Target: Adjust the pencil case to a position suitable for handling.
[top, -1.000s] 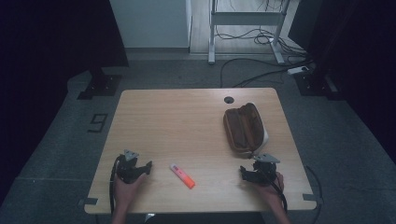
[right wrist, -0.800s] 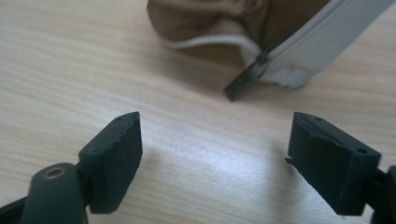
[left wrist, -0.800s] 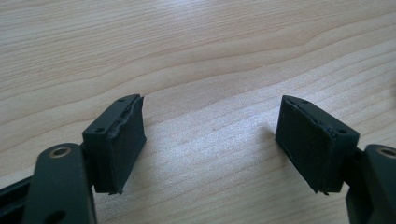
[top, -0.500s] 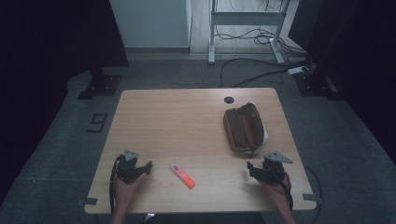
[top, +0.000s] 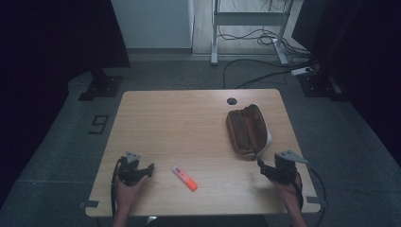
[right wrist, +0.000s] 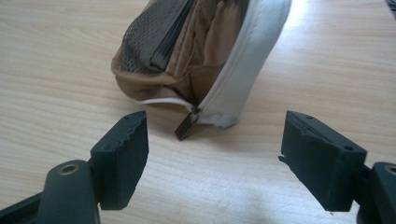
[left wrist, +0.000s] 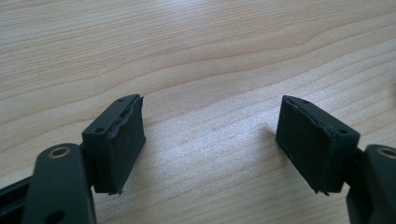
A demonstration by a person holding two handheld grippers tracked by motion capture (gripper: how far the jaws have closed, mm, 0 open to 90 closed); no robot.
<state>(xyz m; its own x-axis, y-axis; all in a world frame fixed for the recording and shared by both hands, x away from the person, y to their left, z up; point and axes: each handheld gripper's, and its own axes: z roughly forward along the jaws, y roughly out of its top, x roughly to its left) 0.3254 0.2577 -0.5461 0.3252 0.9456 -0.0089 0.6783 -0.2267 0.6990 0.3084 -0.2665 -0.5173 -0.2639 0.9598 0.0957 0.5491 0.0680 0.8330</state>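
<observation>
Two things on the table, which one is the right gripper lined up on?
The brown pouch: the right gripper faces its near end, open jaws apart from it, the zipper pull just ahead. The orange marker lies mid-table between both grippers.

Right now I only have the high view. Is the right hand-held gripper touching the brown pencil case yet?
Observer: No. In the right gripper view the right hand-held gripper stands open, short of the pencil case. Its jaws have just been closing slightly, with nothing between them.
Operator: Where is the zipper pull?
Observer: The bronze zipper pull hangs at the case's near end, ahead of the gap between the jaws.
Operator: Is the case zipped up?
Observer: No, it gapes open, and a mesh pocket with a black zipper shows inside.
</observation>
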